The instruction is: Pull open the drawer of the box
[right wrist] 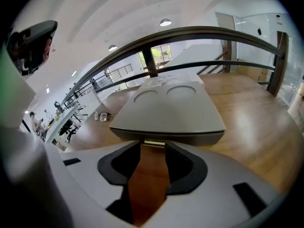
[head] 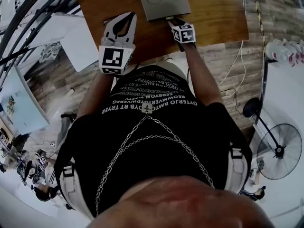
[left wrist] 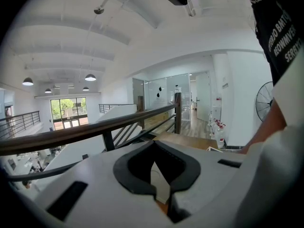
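I see an open-plan office, viewed from an upper mezzanine. A dark handrail (left wrist: pixel 95 129) edges a drop to desks and office chairs (right wrist: pixel 69 125) below. Pendant lamps (left wrist: pixel 90 77) hang from a white ceiling, glass partitions (left wrist: pixel 166 91) line a corridor, and a pedestal fan (head: pixel 279 151) stands by wood flooring (head: pixel 228 65).

Daylight is admitted through far windows (left wrist: pixel 66 110) and supplemented by ceiling lamps (left wrist: pixel 90 77). Lines are bent towards darkened corners, and a sheen is thrown on the surface (right wrist: pixel 256 113) beside the box (right wrist: pixel 166 110).
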The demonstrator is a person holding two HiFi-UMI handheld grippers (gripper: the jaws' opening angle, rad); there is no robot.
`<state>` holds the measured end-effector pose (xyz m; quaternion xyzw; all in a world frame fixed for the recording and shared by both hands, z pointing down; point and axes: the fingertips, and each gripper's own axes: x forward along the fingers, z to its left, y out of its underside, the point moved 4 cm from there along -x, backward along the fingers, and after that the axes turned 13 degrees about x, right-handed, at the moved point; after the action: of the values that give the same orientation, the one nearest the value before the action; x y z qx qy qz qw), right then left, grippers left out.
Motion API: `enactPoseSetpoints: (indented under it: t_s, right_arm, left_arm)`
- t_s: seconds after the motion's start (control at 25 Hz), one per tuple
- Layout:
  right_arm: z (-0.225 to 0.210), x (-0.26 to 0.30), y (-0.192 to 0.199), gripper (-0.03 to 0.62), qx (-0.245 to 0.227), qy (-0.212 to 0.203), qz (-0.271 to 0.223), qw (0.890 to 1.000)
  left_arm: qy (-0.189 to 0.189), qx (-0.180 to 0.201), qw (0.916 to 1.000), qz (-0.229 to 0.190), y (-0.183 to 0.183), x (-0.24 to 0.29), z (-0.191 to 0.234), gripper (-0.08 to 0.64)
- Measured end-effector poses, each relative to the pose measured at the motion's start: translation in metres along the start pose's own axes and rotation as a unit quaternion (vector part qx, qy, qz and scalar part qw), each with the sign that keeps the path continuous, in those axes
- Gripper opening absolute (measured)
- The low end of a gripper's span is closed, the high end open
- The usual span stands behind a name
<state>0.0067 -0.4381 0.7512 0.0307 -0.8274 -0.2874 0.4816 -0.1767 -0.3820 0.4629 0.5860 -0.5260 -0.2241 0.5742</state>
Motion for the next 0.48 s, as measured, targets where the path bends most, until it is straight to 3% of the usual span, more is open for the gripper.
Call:
enactPoseSetpoints:
  t_s: [0.48]
  right_arm:
    - [0.000,0.029,0.003,0.190,0.027,0.043,0.037,0.998]
  left_arm:
    - [-0.015,-0.001,0.9999,0.006,0.004,-0.004,0.007,0.006]
